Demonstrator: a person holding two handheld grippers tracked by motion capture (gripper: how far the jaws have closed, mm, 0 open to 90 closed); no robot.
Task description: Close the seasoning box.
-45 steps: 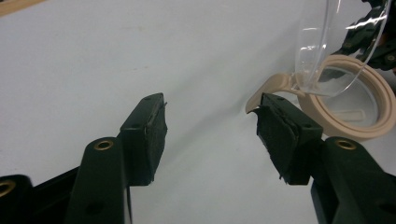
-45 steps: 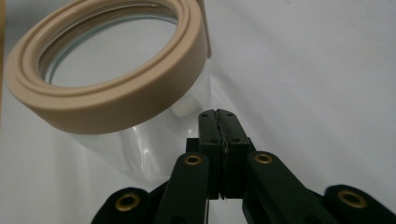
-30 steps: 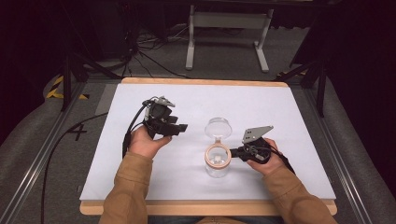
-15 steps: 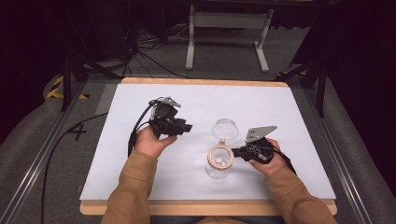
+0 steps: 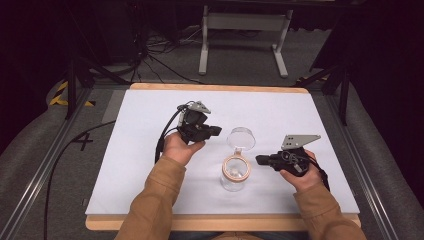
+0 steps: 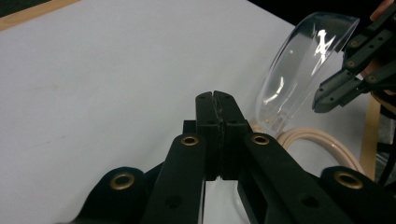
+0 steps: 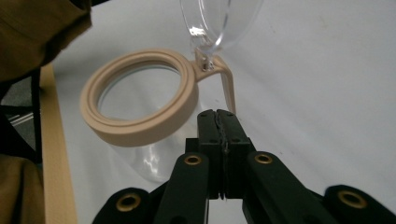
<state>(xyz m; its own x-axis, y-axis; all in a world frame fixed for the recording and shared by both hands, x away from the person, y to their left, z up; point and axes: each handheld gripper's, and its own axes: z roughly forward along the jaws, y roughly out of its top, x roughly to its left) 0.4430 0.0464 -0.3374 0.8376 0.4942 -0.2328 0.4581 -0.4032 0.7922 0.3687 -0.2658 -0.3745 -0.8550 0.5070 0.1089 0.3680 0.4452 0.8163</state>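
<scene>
Near the desk's (image 5: 150,115) front centre a clear jar (image 5: 235,175) is stood upright, its tan collar (image 7: 140,109) uppermost and its hinged clear lid (image 5: 241,138) swung open toward the far side. Right claw (image 5: 260,159), jaws pressed together and empty, is held just beside the collar, pointing at it. Left claw (image 5: 216,131), likewise closed on nothing, is held just beside the lid. The right is judged nearer the jar's mouth.

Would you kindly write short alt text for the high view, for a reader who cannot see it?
A clear jar with a tan rim stands on a white table, its clear hinged lid flipped open behind it. A person's left tongs and right tongs, both shut, flank the jar without holding it.
</scene>
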